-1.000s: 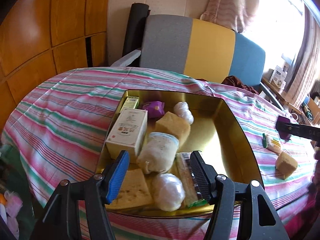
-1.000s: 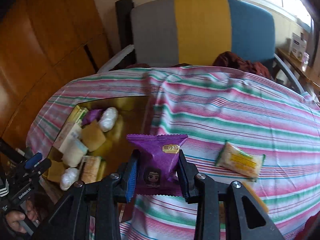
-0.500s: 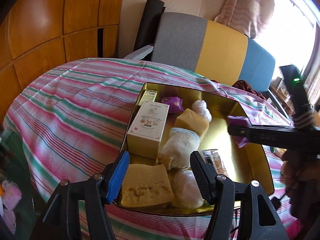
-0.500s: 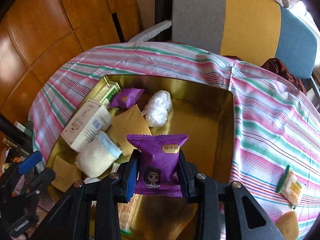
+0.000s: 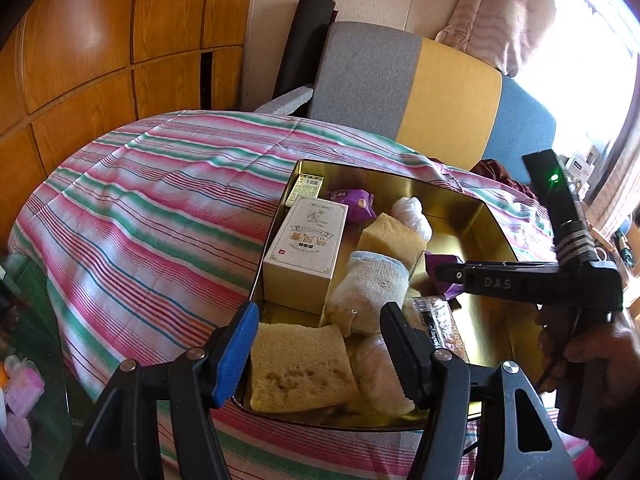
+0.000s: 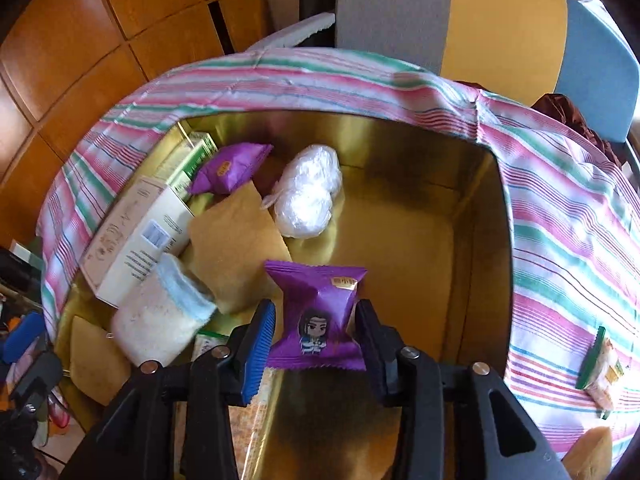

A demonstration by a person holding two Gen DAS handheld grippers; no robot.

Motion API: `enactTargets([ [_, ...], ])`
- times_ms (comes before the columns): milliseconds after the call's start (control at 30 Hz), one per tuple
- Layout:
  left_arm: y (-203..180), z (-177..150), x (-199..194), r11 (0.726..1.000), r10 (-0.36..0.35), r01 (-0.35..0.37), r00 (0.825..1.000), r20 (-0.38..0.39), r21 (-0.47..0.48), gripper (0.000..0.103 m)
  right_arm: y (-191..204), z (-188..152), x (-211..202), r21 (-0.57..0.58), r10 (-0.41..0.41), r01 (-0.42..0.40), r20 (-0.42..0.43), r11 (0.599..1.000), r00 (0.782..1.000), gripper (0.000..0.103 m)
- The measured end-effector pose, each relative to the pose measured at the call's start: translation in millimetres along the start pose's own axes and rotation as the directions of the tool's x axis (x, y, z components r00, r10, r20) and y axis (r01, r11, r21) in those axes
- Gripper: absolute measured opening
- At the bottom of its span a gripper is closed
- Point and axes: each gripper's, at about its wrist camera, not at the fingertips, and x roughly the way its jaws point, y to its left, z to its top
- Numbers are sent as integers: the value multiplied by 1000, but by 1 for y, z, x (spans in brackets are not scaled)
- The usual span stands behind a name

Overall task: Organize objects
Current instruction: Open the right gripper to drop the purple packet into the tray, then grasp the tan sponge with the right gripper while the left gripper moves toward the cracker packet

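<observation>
A gold tin tray [image 6: 476,216] [image 5: 492,220] sits on the striped tablecloth. My right gripper [image 6: 316,332] is shut on a purple snack packet [image 6: 320,312] and holds it over the tray's bare middle; it reaches in from the right in the left wrist view [image 5: 444,276]. The tray holds a white box [image 5: 308,252], a sock roll [image 5: 368,292], yellow sponges [image 5: 300,364], a second purple packet [image 6: 232,168] and white plastic-wrapped bundles [image 6: 308,196]. My left gripper [image 5: 316,348] is open and empty at the tray's near edge.
A green-edged snack packet [image 6: 600,364] and a sponge piece [image 6: 588,452] lie on the cloth right of the tray. A grey, yellow and blue chair [image 5: 420,92] stands behind the table. Wood panelling [image 5: 80,52] lies to the left.
My right gripper has carried the purple packet from over the cloth to over the tray and lowered it toward the tray's middle. The left gripper has edged closer to the tray's near edge.
</observation>
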Motion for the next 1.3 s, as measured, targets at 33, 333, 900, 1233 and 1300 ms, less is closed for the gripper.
enactTargets([
  [33, -1, 0, -1, 1000, 0, 0, 1000, 3, 3, 64, 0, -1, -3, 1, 4, -4, 9, 1000, 1000, 42],
  [333, -11, 0, -8, 999, 7, -8, 1000, 15, 37, 66, 0, -12, -37, 3, -4, 3, 88, 1000, 996, 43],
  [900, -42, -5, -20, 992, -20, 18, 1000, 20, 122, 66, -63, -62, -89, 106, -94, 80, 139, 991, 986, 45],
  [1233, -76, -7, -17, 978, -57, 55, 998, 5, 203, 67, -151, -92, -118, 262, -194, 156, 127, 952, 973, 54],
  [1300, -84, -7, -17, 974, -67, 64, 998, 6, 219, 68, -170, -98, -126, 299, -220, 175, 123, 938, 968, 55],
])
